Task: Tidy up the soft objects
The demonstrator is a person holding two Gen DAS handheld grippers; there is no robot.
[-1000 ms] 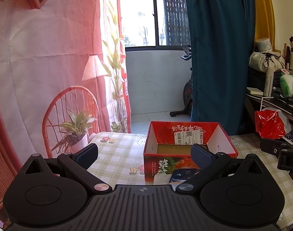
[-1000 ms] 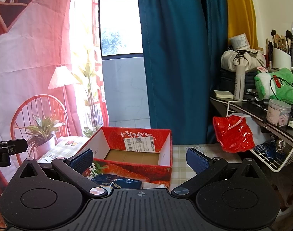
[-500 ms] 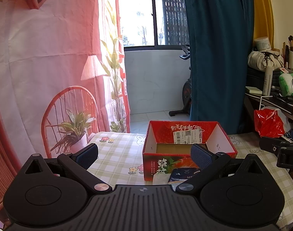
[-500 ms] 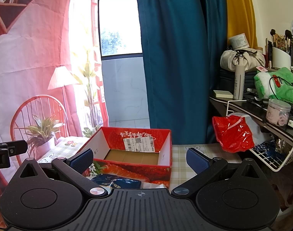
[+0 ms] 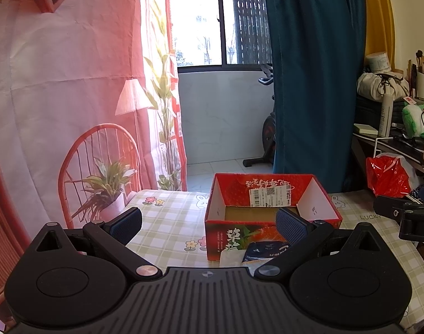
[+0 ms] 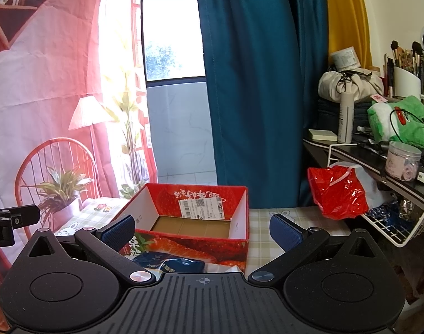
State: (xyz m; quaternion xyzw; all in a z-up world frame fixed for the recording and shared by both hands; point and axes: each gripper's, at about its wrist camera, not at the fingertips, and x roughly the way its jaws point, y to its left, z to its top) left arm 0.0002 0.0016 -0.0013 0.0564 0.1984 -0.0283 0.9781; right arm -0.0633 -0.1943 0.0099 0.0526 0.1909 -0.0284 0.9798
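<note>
Almost nothing moved since a second ago: both views shifted only slightly, box sits a hair lower in the left view. Left gripper [image 5: 209, 221] fingers spread wide, holding nothing; right gripper [image 6: 202, 229] same, wide apart and empty. Red strawberry box [image 5: 270, 208] is open on the checked surface [image 5: 167, 222], at 12 o'clock from both grippers; only bare cardboard floor shows inside, with a shipping label on the far wall. Dark blue soft packets [image 6: 170, 263] lie on the surface against the box's near wall, at 6 o'clock from it, partly hidden by the gripper bodies. Red plastic bag [image 6: 338, 193] hangs at 2 o'clock.
</note>
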